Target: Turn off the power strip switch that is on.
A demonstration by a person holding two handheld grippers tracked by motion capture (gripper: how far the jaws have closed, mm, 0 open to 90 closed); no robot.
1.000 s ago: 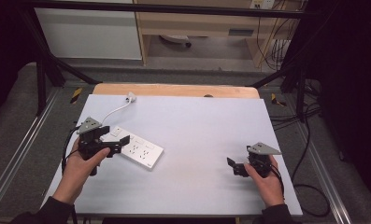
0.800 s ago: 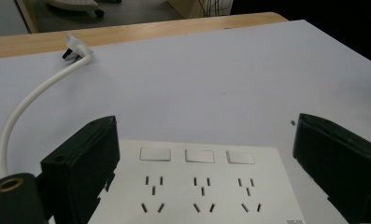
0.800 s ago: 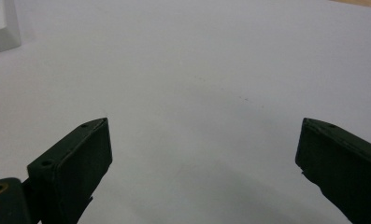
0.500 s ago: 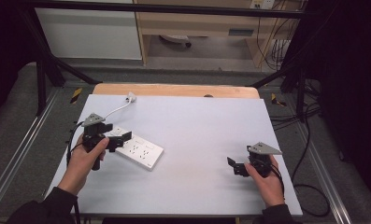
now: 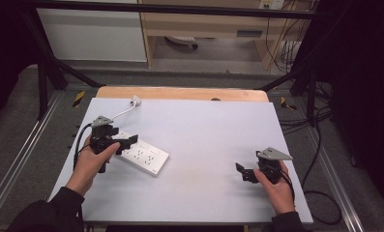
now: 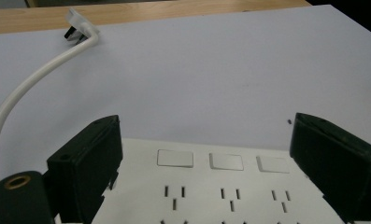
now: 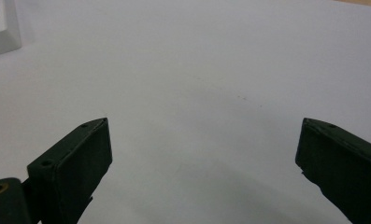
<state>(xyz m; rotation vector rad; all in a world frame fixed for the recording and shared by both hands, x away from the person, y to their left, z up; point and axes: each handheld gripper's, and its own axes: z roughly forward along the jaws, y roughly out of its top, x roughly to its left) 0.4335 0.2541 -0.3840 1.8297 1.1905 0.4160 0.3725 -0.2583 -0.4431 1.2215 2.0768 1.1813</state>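
White plastic power strip [image 6: 220, 186] lies at the grey table's [image 5: 204, 125] left side, its cord curling away, and the left gripper [image 5: 126, 141] has advanced over it, jaws wide, likely to grasp, while the right gripper [image 5: 243, 171] waits well apart, open and empty.

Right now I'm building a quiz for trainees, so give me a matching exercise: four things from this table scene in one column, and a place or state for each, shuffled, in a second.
Things:
1. power strip
2. plug
3. left hand-held gripper
4. right hand-held gripper

Places or states:
A. open over bare table, at the right
B. at the far end of the white cord, near the wooden edge
C. lying flat, sockets up, on the table's left half
D. open, jaws on either side of the strip's end

Pairs: 1-C, 2-B, 3-D, 4-A
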